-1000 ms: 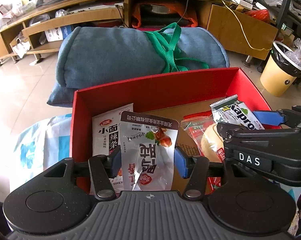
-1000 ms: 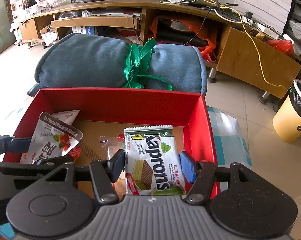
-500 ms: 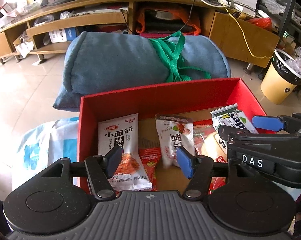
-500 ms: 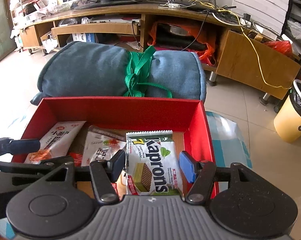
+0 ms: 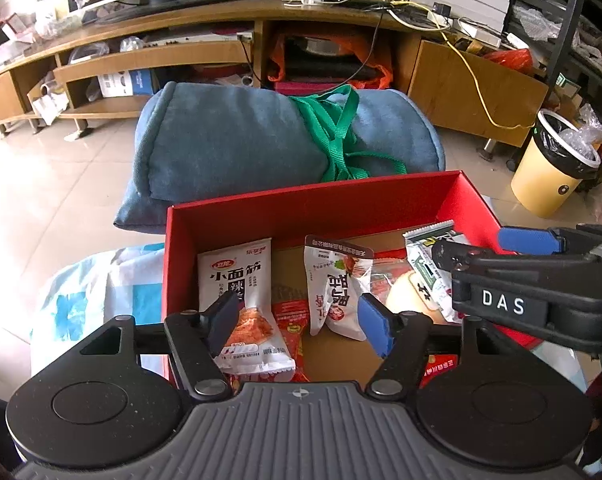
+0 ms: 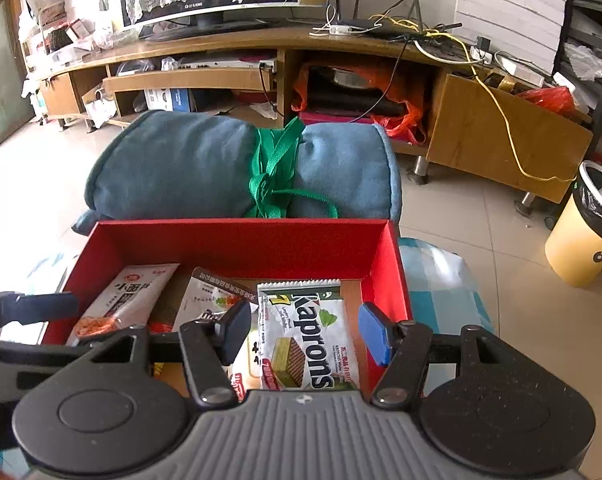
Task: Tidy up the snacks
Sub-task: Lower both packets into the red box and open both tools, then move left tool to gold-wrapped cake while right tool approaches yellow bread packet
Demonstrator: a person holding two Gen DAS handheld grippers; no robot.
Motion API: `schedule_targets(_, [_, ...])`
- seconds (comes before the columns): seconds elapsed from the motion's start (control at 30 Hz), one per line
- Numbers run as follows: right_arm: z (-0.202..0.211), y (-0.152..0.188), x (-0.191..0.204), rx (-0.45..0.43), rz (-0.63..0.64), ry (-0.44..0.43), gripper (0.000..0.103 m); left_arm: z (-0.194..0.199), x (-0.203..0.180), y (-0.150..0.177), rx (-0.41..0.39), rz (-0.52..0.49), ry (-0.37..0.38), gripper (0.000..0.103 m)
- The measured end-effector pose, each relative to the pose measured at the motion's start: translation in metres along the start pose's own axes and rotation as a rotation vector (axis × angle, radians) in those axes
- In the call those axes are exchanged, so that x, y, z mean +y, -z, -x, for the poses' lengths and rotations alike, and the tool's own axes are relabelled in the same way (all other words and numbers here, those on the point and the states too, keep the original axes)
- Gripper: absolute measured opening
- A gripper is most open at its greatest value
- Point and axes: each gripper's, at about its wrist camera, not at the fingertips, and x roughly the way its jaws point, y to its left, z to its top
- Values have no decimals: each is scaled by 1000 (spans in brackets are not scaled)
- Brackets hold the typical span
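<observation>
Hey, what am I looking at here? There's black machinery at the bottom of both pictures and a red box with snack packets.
There is no robot here. A person holds a grabber in each hand, and each one carries a wide-angle camera looking along its two jaws. One picture comes from the left gripper, the other from the right gripper. The black arm marked DAS in the left picture is the right gripper seen from the side. Both point down into a red box that stands in front of a rolled blue cushion. In the box lie a white 小面筋 packet, a silver packet with red print and others. The left jaws have just been opening and grip nothing; the packets lie below them. The right jaws are closed on a Kaprons wafer packet.
</observation>
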Motion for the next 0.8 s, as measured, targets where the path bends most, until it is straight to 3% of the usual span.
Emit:
schedule_targets(0.43, [18,11,1,23,10,3,58,21,-3,13,-3,-19,36,77])
schedule_targets(0.8, [35,37,-2,62,51,9,58,24,-5,59,137,15,106,77])
